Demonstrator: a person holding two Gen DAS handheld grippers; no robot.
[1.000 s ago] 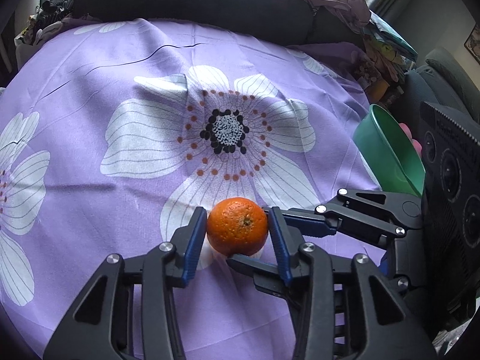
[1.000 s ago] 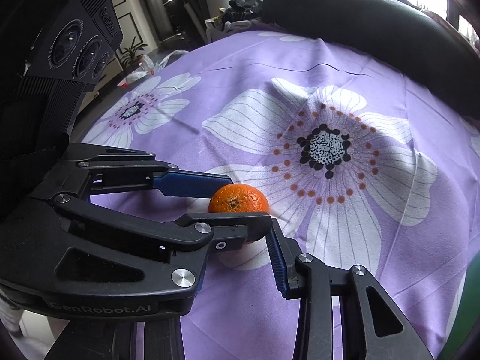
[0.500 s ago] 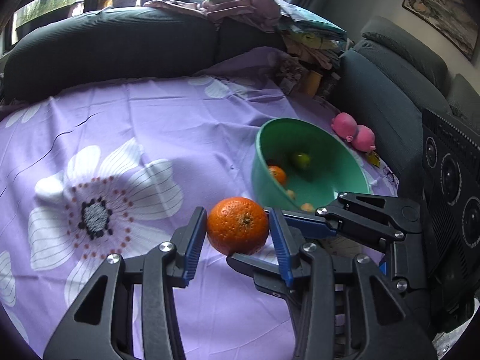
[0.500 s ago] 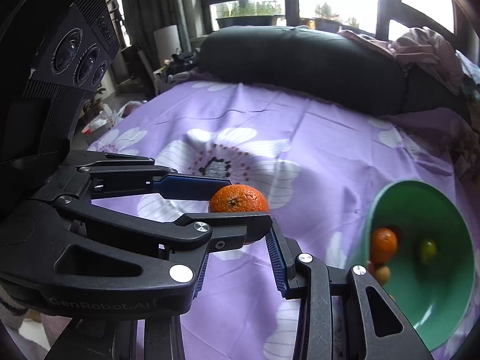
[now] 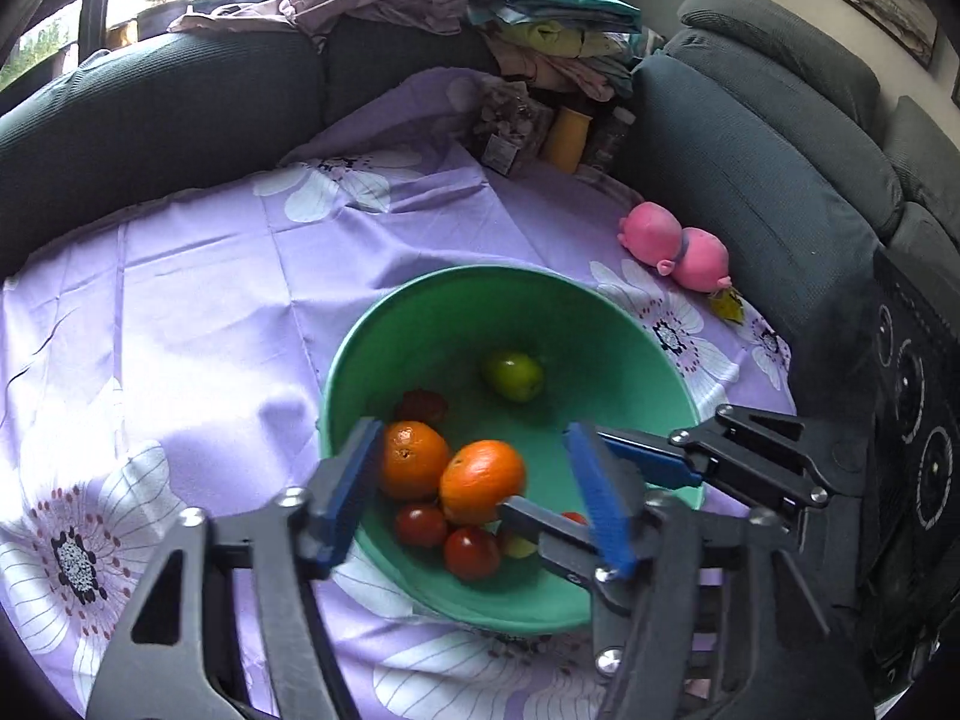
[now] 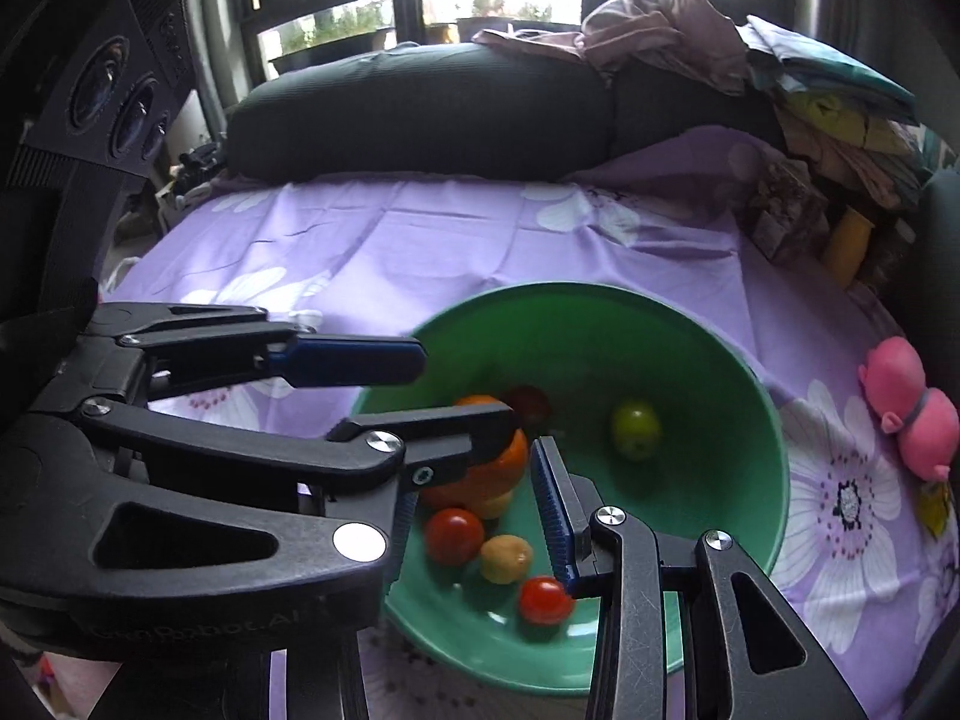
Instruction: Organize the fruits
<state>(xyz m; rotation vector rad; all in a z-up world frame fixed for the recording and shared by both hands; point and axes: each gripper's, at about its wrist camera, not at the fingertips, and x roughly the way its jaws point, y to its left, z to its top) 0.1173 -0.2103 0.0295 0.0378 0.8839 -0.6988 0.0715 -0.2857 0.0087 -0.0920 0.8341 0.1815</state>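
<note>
We see the green bowl (image 5: 630, 354) on the purple flowered cloth (image 5: 198, 300), holding two oranges, a green fruit (image 5: 515, 375), several small red fruits and a yellowish one (image 6: 506, 558). One orange (image 5: 413, 459) lies against the bowl's near-left wall, and the other orange (image 5: 482, 482) sits beside it, between the fingers of the left tongs (image 5: 474, 495) but touching neither pad. Those tongs have just been opening and now stand spread above the bowl. The right tongs (image 6: 474, 483) hang over the bowl's near side, their jaws a narrow gap apart with nothing pinched between them. The left view shows both oranges plainly; in the right view a black finger of the left tongs covers most of them. A pink toy (image 5: 675, 252) lies on the cloth beyond the bowl's right rim.
</note>
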